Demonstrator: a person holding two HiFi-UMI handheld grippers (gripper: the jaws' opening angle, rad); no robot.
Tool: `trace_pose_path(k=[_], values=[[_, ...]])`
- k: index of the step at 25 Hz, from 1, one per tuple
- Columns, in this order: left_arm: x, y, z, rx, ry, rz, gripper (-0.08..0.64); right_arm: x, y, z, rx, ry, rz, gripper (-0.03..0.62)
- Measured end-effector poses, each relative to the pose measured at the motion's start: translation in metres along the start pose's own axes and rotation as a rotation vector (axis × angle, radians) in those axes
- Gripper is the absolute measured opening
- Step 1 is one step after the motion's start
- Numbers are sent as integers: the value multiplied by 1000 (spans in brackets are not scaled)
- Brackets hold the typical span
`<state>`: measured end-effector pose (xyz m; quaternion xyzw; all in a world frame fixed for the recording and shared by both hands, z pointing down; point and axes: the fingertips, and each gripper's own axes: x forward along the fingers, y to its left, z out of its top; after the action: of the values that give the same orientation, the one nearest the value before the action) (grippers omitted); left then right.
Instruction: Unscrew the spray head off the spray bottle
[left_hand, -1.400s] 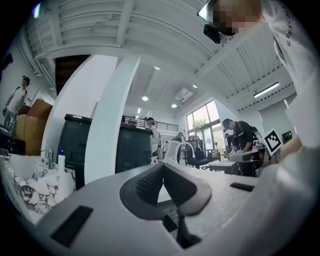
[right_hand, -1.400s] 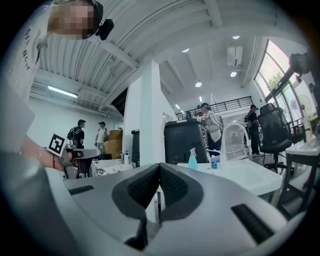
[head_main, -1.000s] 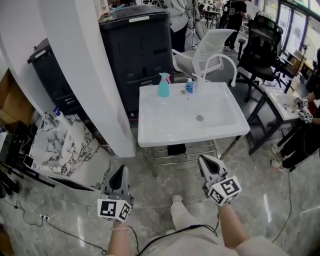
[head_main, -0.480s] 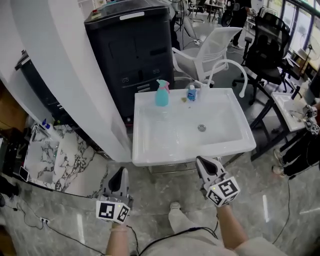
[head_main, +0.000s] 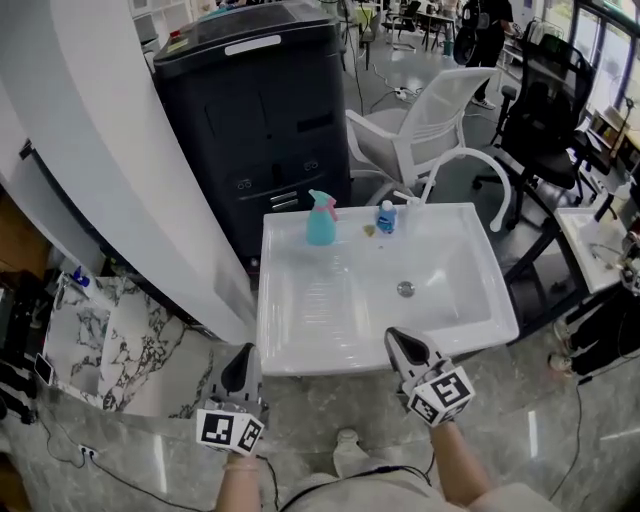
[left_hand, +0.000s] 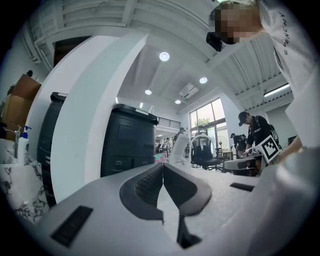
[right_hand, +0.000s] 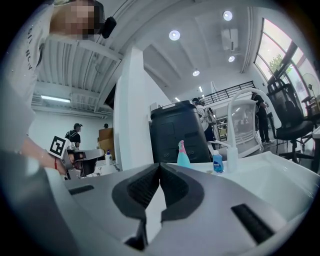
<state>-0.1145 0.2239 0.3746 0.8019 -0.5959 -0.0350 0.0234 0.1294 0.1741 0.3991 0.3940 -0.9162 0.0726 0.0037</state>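
A teal spray bottle (head_main: 320, 222) with a pink spray head stands upright on the back ledge of a white sink (head_main: 300, 345); the right gripper view shows the bottle (right_hand: 183, 156) far ahead, just right of that gripper's jaws. My left gripper (head_main: 243, 357) is shut and empty, just off the sink's near left corner. My right gripper (head_main: 399, 343) is shut and empty too, over the sink's front rim. Both are well short of the bottle. In the left gripper view only a sliver of the bottle's pink and teal (left_hand: 159, 158) shows above the shut jaws.
A small blue-labelled bottle (head_main: 386, 216) and a white tap (head_main: 406, 198) stand to the right of the spray bottle. Behind the sink are a large dark cabinet (head_main: 255, 120) and a white chair (head_main: 425, 135). A white pillar (head_main: 110, 170) rises at left.
Both grippers and the head have moved forward toward the sink, which has come nearer and lower in the head view. Both grippers stay shut and empty.
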Motion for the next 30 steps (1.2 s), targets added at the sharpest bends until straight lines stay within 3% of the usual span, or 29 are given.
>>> trace_pose_path(k=[16, 30], values=[[62, 11, -6, 14, 27, -50, 6, 56, -22, 10, -26, 19, 72, 3], [150, 41, -13, -2, 46, -154, 6, 131, -60, 13, -21, 51, 60, 3]])
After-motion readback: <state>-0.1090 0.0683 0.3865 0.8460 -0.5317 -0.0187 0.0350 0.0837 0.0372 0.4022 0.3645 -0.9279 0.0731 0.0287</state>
